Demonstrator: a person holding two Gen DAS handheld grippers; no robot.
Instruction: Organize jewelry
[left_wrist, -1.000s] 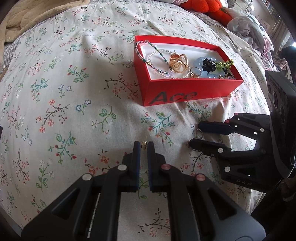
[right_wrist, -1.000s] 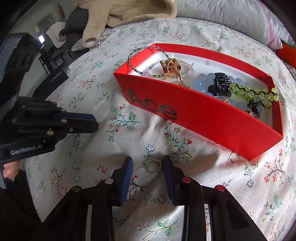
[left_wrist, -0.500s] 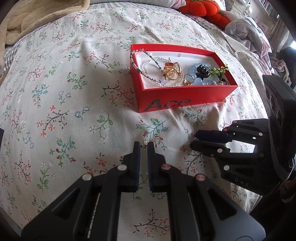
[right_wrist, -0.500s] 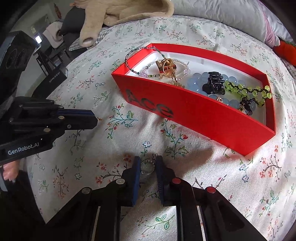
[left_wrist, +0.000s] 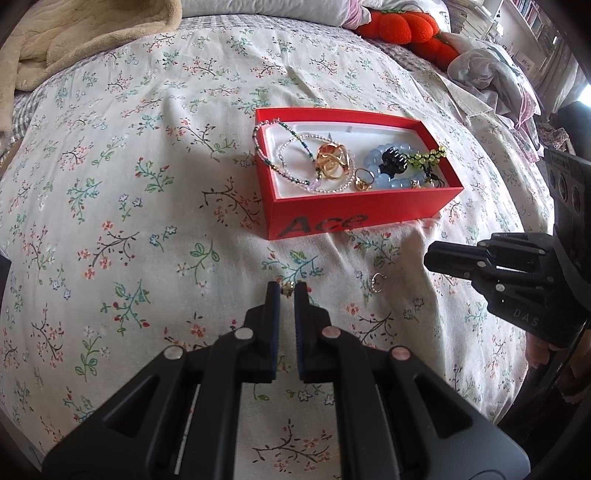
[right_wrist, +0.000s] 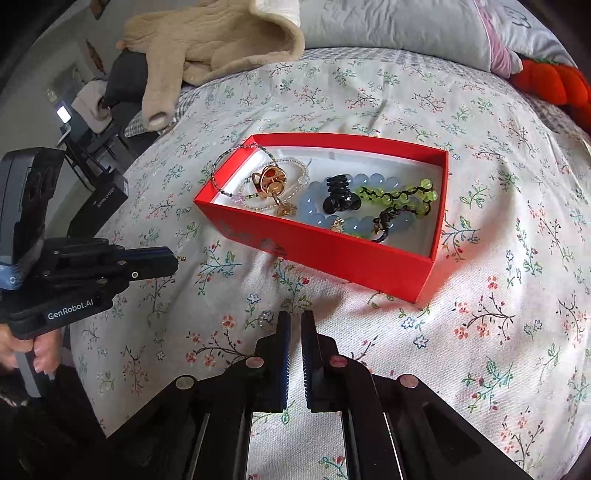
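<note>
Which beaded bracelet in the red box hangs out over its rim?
The thin dark-green beaded strand, looping over the left corner of the red box. The chunky blue bracelet and the yellow-green one lie wholly inside.

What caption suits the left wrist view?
Left gripper pinching a small gold piece; a ring lies near the red box.

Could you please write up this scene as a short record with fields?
surface: flowered bedspread
container: open red box
in box: blue bead bracelet, black hair clip, other jewelry
left gripper: shut on a small gold piece
right gripper: shut, nothing visible between its fingers
loose item: ring on the bedspread, in front of the box
</note>
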